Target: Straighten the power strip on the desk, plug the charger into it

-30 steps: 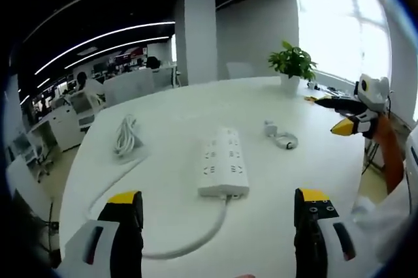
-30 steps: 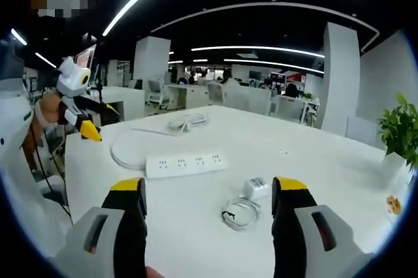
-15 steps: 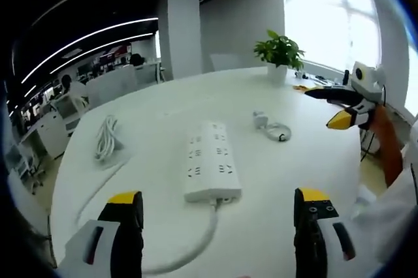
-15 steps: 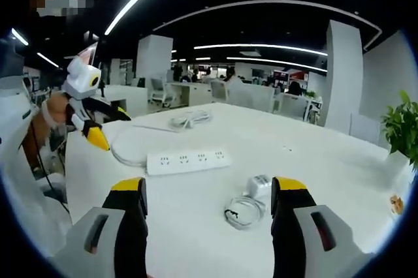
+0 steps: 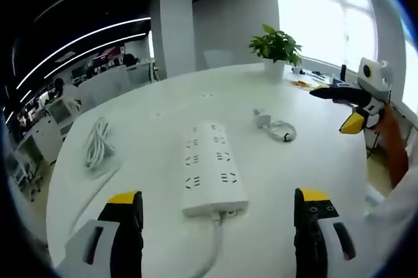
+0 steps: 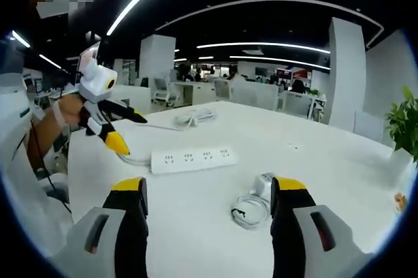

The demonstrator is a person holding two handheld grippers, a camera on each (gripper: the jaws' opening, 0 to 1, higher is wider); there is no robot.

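A white power strip (image 5: 213, 166) lies on the white desk (image 5: 307, 160), ahead of my open left gripper (image 5: 219, 222), its cord end toward me. In the right gripper view the power strip (image 6: 193, 158) lies crosswise, beyond and left of my open right gripper (image 6: 209, 209). The white charger with its coiled cable (image 6: 255, 201) rests between the right jaws' tips, still on the desk. The same charger (image 5: 275, 126) shows right of the strip in the left gripper view. The right gripper (image 5: 353, 104) enters there at far right; the left gripper (image 6: 112, 125) hovers near the strip's left end.
A coiled white cable (image 5: 95, 148) lies at the desk's left side. A potted plant (image 5: 275, 51) stands at the far edge. Office desks, chairs and a pillar (image 5: 172, 30) fill the room behind. The strip's cord (image 5: 208, 258) curls toward me.
My left gripper has moved closer to the power strip, which now looks bigger. In the right gripper view the left gripper has come nearer the strip's end. The strip and charger lie as before.
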